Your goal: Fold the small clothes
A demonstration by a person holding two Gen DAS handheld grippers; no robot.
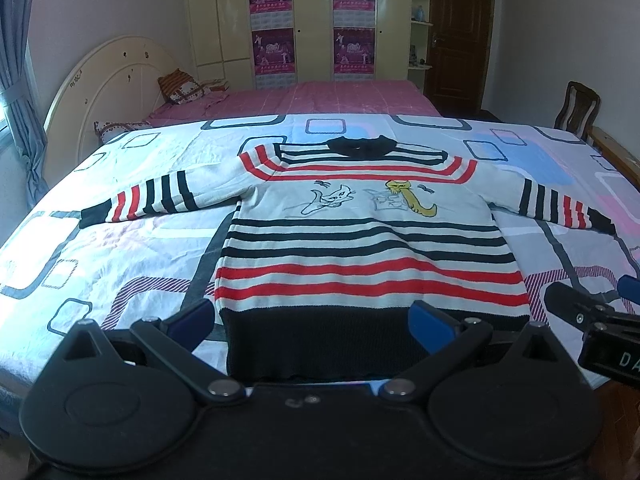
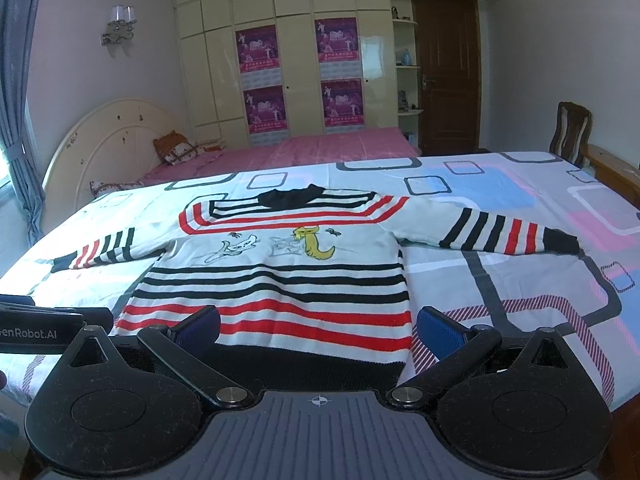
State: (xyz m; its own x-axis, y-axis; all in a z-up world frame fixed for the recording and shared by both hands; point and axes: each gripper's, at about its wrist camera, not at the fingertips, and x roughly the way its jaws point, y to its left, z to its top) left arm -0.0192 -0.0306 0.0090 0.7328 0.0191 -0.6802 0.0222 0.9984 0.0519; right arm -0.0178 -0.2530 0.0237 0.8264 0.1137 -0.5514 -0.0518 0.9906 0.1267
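A small white sweater (image 1: 368, 256) with black and red stripes, a black hem and cat drawings lies flat and face up on the bed, both sleeves spread out sideways. It also shows in the right wrist view (image 2: 280, 280). My left gripper (image 1: 312, 322) is open and empty, hovering just before the black hem. My right gripper (image 2: 318, 326) is open and empty near the hem's right corner. The right gripper also appears at the right edge of the left wrist view (image 1: 592, 312), and the left one at the left edge of the right wrist view (image 2: 52, 324).
The bed sheet (image 1: 100, 248) is white with square patterns. Behind lies a second bed with a pink cover (image 1: 320, 98), pillows (image 1: 184, 88) and a cream headboard (image 1: 108, 80). A wooden chair (image 1: 578, 110) stands at the right, with wardrobes (image 1: 312, 20) and a door (image 1: 460, 32) at the back.
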